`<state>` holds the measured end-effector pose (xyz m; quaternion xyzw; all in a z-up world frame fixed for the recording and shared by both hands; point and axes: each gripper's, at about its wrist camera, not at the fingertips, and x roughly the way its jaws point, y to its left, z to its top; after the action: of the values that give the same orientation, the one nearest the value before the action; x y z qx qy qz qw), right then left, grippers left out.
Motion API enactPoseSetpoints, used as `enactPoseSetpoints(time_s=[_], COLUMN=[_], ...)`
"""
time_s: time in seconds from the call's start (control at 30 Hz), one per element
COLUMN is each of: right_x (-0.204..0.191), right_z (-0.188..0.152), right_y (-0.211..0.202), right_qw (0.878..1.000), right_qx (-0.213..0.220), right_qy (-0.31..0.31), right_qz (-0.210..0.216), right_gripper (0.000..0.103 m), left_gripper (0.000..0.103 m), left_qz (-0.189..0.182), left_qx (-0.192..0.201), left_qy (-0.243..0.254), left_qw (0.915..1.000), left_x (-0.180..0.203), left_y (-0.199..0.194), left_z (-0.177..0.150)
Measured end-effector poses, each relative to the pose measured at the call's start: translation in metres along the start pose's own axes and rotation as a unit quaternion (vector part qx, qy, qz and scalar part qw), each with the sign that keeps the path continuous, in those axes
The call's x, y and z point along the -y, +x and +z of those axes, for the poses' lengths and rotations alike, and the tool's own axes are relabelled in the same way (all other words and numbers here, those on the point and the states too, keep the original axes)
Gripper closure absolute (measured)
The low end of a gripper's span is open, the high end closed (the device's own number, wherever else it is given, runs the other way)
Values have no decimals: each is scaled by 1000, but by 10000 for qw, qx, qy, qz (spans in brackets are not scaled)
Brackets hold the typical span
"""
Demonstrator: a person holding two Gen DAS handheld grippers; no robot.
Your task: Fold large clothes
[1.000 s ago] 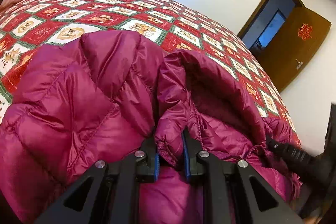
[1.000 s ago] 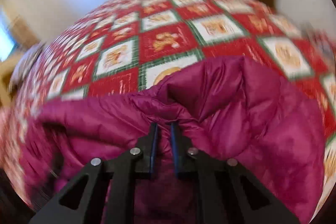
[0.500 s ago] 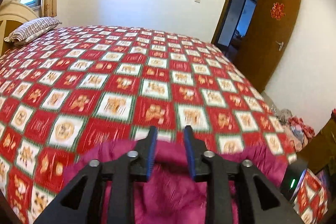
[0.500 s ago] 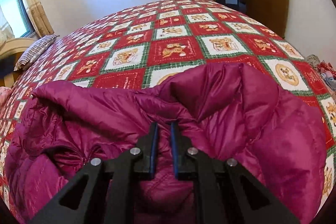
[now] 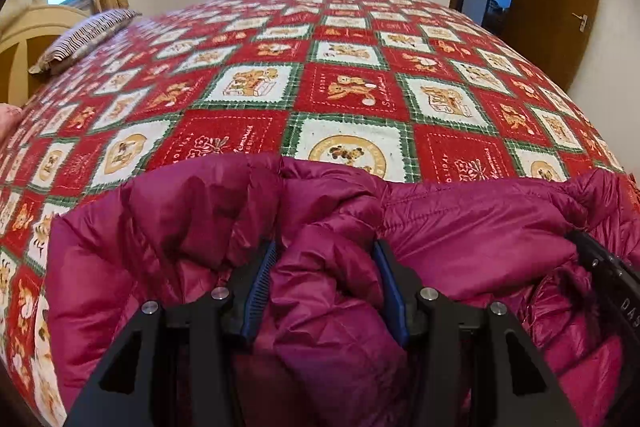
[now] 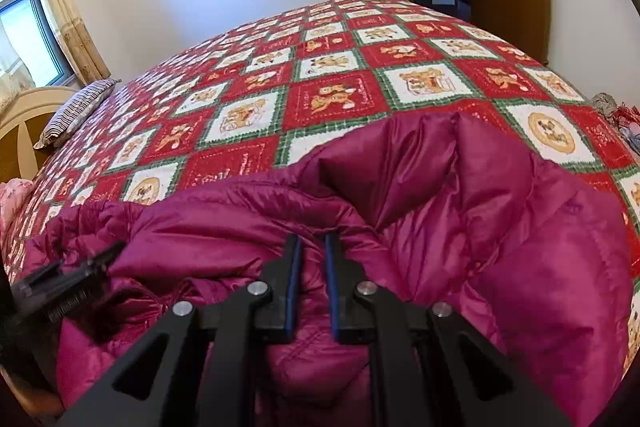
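Left wrist view: the left tongs [image 5: 326,287] are spreading, jaws opening around a puffy fold of the magenta down jacket [image 5: 180,227], which lies bunched at the near edge of the bed [image 5: 340,87]; the pads no longer squeeze it. To re-grip well, they should settle on a clean hem, not a thick bulge.

Right wrist view: the right tongs [image 6: 312,287] are clenched on a gathered ridge of the down jacket [image 6: 520,227]. That hold should stay firm, keeping the cloth taut while the other side resets.
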<state>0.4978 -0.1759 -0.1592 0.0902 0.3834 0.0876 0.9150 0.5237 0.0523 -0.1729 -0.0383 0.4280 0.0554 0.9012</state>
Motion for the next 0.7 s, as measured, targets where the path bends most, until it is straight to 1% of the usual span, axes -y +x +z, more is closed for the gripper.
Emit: enactPoseSetpoints(time_s=[0.1, 0.17, 0.2, 0.23, 0.27, 0.33, 0.37, 0.43, 0.5, 0.53, 0.6, 0.63, 0.7], right_x=[-2, -8, -14, -20, -29, -51, -61, -74, -70, -63, -47, -45, -48], right_z=[2, 7, 11, 14, 19, 26, 29, 31, 26, 19, 15, 14, 14], right_y=[0, -4, -12, -21, -30, -34, -30, -10, 15, 27, 30, 29, 29], right_qw=[9999, 9991, 9987, 9988, 9987, 9976, 9967, 9958, 9944, 9942, 9974, 9976, 9972], right_qx=[-78, -268, -214, -83, 66, 114, 53, -249, -570, -715, -604, -600, -614], right_qy=[-13, -96, -158, -204, -280, -534, -660, -761, -750, -673, -375, -323, -407], right_qz=[-82, -301, -434, -445, -417, -426, -472, -433, -486, -443, -136, -86, -128], right_gripper=[91, 91, 87, 85, 85, 85, 85, 85, 85, 85, 89, 89, 88], left_gripper=[52, 52, 52, 52, 51, 51, 51, 51, 51, 51, 51, 51, 51], left_qz=[-122, -72, -68, -72, -78, -29, -1, 45, 26, 18, 30, 50, 91], left_qx=[-1, 52, 69, 73, 80, 86, 92, 105, 110, 115, 118, 123, 128], left_qy=[-117, -70, -76, -84, -93, -53, -28, 9, -2, -8, 1, 16, 44], left_qw=[9999, 9999, 9999, 9999, 9999, 9999, 10000, 9999, 9999, 9999, 9999, 9999, 9999], left_x=[-5, -2, -2, -2, -1, 0, 1, 2, 1, 2, 2, 2, 3], left_y=[7, 6, 7, 8, 8, 8, 8, 7, 7, 7, 7, 7, 6], left_z=[2, 1, 1, 1, 2, 2, 2, 1, 2, 1, 1, 1, 1])
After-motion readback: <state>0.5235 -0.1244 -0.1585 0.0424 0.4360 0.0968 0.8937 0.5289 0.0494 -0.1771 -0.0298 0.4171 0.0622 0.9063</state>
